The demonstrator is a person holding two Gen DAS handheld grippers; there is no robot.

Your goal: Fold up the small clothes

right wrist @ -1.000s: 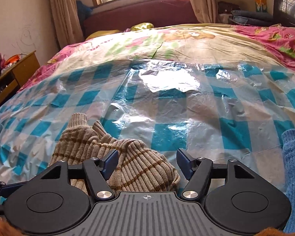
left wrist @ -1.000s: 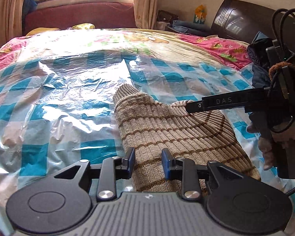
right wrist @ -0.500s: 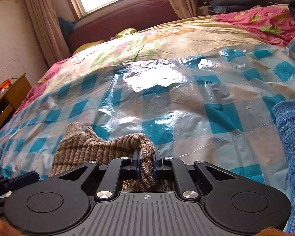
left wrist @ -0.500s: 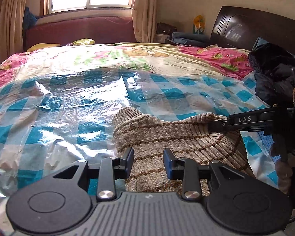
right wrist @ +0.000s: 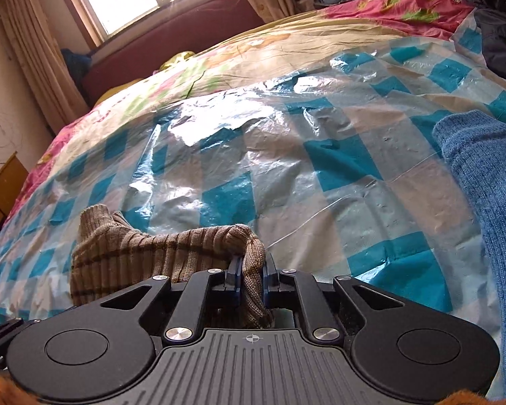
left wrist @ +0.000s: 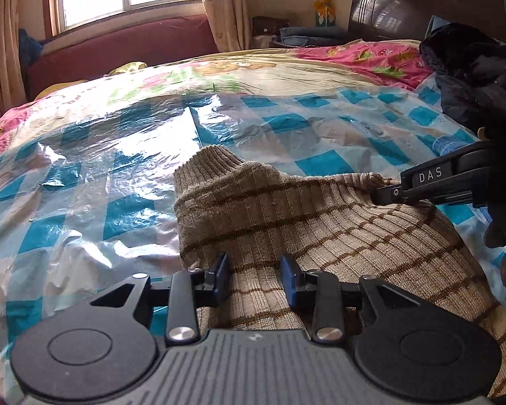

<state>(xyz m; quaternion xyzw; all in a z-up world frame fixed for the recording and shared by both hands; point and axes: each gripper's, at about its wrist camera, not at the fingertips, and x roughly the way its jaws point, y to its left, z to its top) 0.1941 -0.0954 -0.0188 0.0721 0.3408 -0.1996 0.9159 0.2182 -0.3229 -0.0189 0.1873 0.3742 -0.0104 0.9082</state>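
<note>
Left tool (left wrist: 253, 275) stood with its jaws apart, straddling the near edge of the tan striped sweater (left wrist: 286, 216) without pinching it. Ahead of both tools the sweater lay on a blue-checked plastic sheet (left wrist: 84, 182) covering the bed. Right tool (right wrist: 252, 278), having just eased open slightly, was clamped on a bunched fold of the sweater (right wrist: 151, 253). Just right of it lay a blue knit garment (right wrist: 489, 202).

White letters "DAS" on the right gripper (left wrist: 384, 193) arm.
</note>
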